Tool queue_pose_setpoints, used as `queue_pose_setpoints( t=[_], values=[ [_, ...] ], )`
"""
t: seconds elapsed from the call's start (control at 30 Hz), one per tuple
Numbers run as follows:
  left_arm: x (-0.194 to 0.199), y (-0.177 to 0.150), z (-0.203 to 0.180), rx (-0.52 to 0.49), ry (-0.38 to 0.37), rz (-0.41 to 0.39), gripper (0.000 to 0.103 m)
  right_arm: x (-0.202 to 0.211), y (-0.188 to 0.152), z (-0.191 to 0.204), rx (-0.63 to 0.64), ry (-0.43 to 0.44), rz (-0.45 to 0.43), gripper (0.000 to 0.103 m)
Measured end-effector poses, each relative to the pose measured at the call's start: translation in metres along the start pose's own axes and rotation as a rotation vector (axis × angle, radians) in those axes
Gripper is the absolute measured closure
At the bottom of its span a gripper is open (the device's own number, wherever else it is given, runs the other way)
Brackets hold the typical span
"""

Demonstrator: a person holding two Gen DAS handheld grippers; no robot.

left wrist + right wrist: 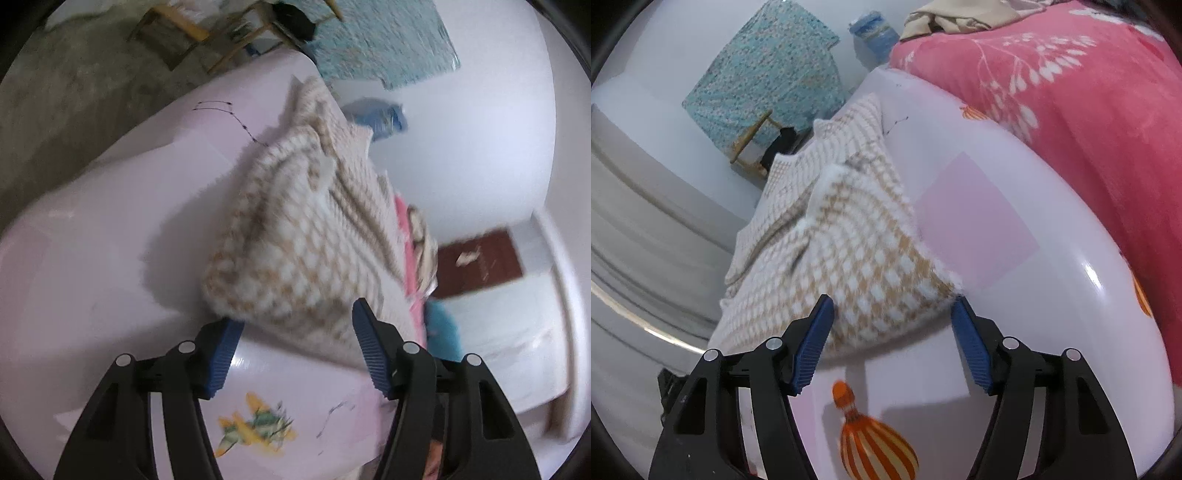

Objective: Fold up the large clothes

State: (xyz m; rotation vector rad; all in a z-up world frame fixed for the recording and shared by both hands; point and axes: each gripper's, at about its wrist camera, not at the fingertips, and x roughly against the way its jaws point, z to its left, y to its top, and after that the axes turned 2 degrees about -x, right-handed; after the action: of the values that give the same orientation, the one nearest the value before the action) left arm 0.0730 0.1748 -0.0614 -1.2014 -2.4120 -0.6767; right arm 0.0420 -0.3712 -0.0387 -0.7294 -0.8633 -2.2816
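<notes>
A beige and white checked knit garment (295, 236) lies partly folded on a glossy pale pink table (110, 221). My left gripper (295, 325) is open, its blue pads on either side of the garment's near edge, just above it. In the right wrist view the same garment (849, 251) lies on the table (997, 229). My right gripper (892, 317) is open, with the garment's near corner between its pads. Neither gripper holds the cloth.
A pink flowered blanket (1071, 110) lies beside the table on the right. A teal rug (768, 70), a wooden chair (753, 144) and a blue container (875, 33) are on the floor beyond. Cartoon stickers (255, 424) mark the table's near edge.
</notes>
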Motion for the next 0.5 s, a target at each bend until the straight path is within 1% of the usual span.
queue_pose_setpoints(
  t=[0.03,0.07,0.2,0.27,0.3,0.33,0.37,0.4,0.43,0.47,0.5],
  values=[
    [-0.002,0.001,0.003,0.027,-0.016,-0.011,0.044,-0.001,0.001,-0.002,-0.01,0.006,-0.007,0.04],
    [-0.003,0.001,0.002,0.035,-0.017,-0.021,0.044,-0.003,0.002,-0.002,-0.019,0.001,-0.017,0.042],
    [-0.004,0.006,-0.004,0.05,0.018,-0.055,0.046,-0.007,0.005,0.002,-0.042,-0.017,-0.038,0.045],
    [-0.006,0.008,-0.006,0.056,0.051,-0.077,0.048,-0.012,0.007,0.003,-0.065,-0.026,-0.051,0.049],
    [-0.008,0.009,-0.01,0.044,0.079,-0.086,0.051,-0.013,0.008,0.003,-0.074,-0.03,-0.059,0.05],
    [-0.009,0.008,-0.016,0.018,0.124,-0.097,0.052,-0.015,0.008,0.004,-0.079,-0.041,-0.07,0.053],
    [-0.01,0.007,-0.021,-0.009,0.169,-0.106,0.058,-0.017,0.009,0.006,-0.078,-0.055,-0.08,0.056],
    [-0.014,0.007,-0.03,-0.063,0.246,-0.118,0.065,-0.019,0.008,0.008,-0.075,-0.065,-0.088,0.057],
    [-0.018,0.006,-0.036,-0.106,0.303,-0.125,0.069,-0.021,0.008,0.011,-0.061,-0.083,-0.096,0.061],
    [-0.023,0.004,-0.045,-0.163,0.368,-0.131,0.077,-0.023,0.008,0.016,-0.037,-0.108,-0.1,0.067],
    [-0.025,0.001,-0.05,-0.207,0.401,-0.139,0.087,-0.023,0.008,0.024,0.005,-0.141,-0.108,0.072]
  ],
)
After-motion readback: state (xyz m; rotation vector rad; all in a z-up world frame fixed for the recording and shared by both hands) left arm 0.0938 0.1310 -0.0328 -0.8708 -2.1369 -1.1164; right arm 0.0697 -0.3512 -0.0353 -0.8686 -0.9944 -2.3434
